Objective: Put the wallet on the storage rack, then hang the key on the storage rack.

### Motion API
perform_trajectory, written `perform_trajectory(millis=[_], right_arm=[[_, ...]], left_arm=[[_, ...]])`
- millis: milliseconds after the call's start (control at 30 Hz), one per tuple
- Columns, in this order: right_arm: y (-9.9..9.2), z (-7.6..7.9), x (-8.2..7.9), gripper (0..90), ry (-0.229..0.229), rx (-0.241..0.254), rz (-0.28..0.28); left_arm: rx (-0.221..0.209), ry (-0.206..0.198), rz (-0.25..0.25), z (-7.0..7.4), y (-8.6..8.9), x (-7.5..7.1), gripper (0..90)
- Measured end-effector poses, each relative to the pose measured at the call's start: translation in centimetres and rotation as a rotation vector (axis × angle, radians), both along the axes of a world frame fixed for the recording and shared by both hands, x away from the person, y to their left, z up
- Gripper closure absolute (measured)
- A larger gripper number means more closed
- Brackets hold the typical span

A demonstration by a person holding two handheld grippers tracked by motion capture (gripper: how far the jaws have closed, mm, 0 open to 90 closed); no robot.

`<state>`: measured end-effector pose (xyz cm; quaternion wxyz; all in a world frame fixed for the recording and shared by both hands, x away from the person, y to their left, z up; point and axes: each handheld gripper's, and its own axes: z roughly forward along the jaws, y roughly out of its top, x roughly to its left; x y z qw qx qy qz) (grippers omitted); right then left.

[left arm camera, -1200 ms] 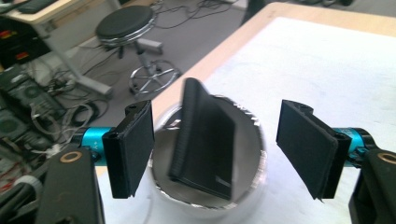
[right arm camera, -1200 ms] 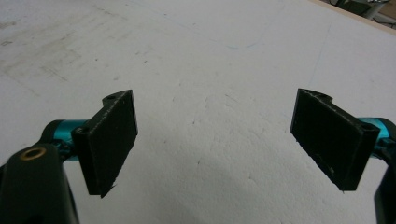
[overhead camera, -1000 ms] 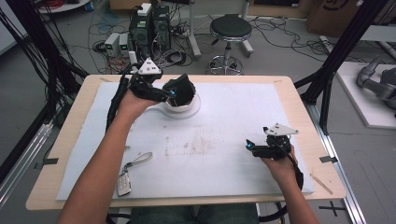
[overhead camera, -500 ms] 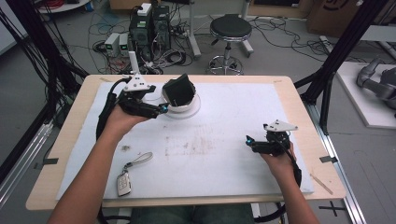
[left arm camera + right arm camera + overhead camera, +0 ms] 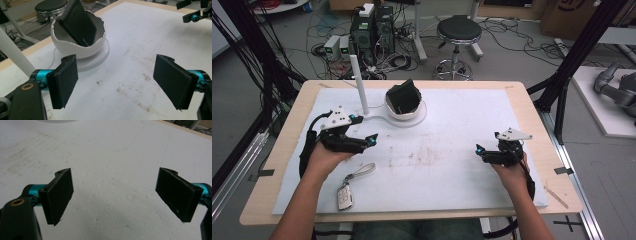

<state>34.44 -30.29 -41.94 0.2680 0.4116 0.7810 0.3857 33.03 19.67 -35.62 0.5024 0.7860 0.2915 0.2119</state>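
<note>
Both grippers' jaws gape wide and empty; black wallet (image 5: 79,23) in bowl (image 5: 75,47) lies beyond left gripper (image 5: 120,82).

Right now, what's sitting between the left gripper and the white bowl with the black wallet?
Nothing: in the left gripper view, bare stained mat separates the open left gripper from the bowl holding the wallet.
</note>
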Motion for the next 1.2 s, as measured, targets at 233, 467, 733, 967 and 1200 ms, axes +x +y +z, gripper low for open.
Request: perform_trajectory(millis=[233,467,733,967,1200], right_arm=[[0.1,-0.1,0.1,14.7,0.003,-0.003,0.007],[0.0,0.0,0.1,14.7,0.001,0.002,0.008],[0.5,-0.1,0.4,14.7,-0.004,-0.004,0.022],[0.9,-0.1,0.7,14.7,0.001,-0.004,0.032],[1.1,-0.2,0.8,14.7,0.0,0.0,0.035]], left_arm=[[0.016,0.05,0.005,-2.7,0.8,-1.3,20.0],[-0.019,0.045,0.003,-2.5,1.2,-2.3,19.7],[-0.008,0.062,0.003,-3.2,1.3,-3.5,19.7],[0.022,0.11,0.003,-4.6,1.6,-4.1,19.7],[0.063,0.168,-0.003,-5.9,3.0,-5.2,20.0]])
